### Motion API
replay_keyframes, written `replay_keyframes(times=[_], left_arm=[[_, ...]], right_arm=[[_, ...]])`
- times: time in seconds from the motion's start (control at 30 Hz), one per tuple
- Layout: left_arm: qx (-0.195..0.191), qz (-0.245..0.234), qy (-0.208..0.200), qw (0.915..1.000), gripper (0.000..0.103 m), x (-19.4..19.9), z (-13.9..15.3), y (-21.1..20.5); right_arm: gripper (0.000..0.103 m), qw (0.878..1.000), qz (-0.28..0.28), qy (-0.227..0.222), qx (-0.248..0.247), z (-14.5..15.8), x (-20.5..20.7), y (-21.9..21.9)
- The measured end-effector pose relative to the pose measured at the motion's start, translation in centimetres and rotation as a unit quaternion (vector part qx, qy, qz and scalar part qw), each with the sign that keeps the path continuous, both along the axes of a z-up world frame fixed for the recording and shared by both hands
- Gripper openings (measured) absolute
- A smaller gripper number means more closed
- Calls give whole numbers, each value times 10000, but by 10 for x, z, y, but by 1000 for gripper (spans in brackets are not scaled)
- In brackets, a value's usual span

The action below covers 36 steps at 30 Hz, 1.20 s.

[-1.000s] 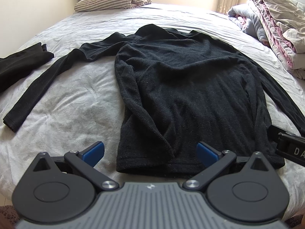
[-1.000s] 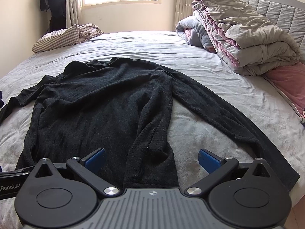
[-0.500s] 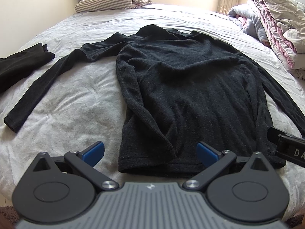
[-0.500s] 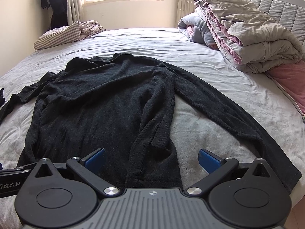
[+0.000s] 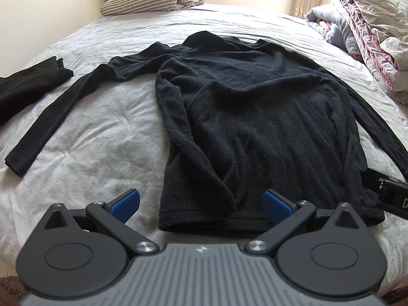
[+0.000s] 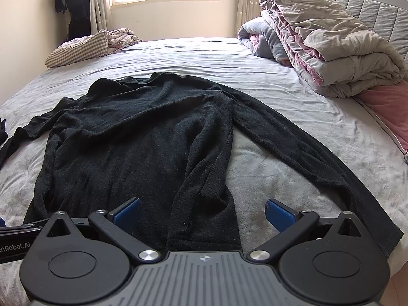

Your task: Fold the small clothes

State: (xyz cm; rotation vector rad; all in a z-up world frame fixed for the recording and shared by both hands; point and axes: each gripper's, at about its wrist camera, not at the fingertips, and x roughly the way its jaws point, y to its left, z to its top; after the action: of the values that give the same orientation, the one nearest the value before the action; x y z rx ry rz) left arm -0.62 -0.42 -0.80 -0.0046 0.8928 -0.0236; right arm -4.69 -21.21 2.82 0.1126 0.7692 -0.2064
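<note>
A black long-sleeved sweater (image 5: 255, 117) lies flat on the grey bed, hem nearest me, both sleeves spread out; it also shows in the right wrist view (image 6: 142, 148). My left gripper (image 5: 201, 201) is open and empty, hovering over the hem's left corner. My right gripper (image 6: 202, 210) is open and empty over the hem's right corner. The right gripper's body (image 5: 392, 196) shows at the left wrist view's right edge. The left sleeve (image 5: 56, 107) runs toward the near left, the right sleeve (image 6: 318, 158) toward the near right.
Another black garment (image 5: 23, 86) lies at the bed's left edge. A striped folded cloth (image 5: 142, 1) sits at the far end. Folded quilts (image 6: 326, 48) are piled at the right, with a pink pillow (image 6: 387, 109) beside them. The grey bed sheet (image 5: 102, 140) surrounds the sweater.
Both grippers have drawn back and risen a little, so the sweater's hem sits slightly farther from the fingers. The sweater has not moved.
</note>
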Motion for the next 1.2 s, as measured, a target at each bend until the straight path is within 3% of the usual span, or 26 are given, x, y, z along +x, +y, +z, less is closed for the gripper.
replay_keyframes(times=[0.53,0.73,0.87,1.0,1.1,1.2], left_arm=[[156,-70,51,9998,102,4,-10,0],[-53,-181,87,9998,102,12,-14,9],[-130,-327,-395,9986,102,9,-6,17],[76,-512,-337,9981,102,19,-2,26],[-105,-769,-11,9970,102,31,-5,42],[-616,-737,248,9951,100,36,-11,67]], right_arm=[[103,10000,60,50,-14,-2,0,-2],[103,9991,310,140,245,-1,7,-7],[103,9982,430,225,350,3,15,-19],[103,9979,513,-87,385,3,11,-36],[103,9960,693,97,563,-2,15,-50],[103,9878,881,472,1195,-12,22,-70]])
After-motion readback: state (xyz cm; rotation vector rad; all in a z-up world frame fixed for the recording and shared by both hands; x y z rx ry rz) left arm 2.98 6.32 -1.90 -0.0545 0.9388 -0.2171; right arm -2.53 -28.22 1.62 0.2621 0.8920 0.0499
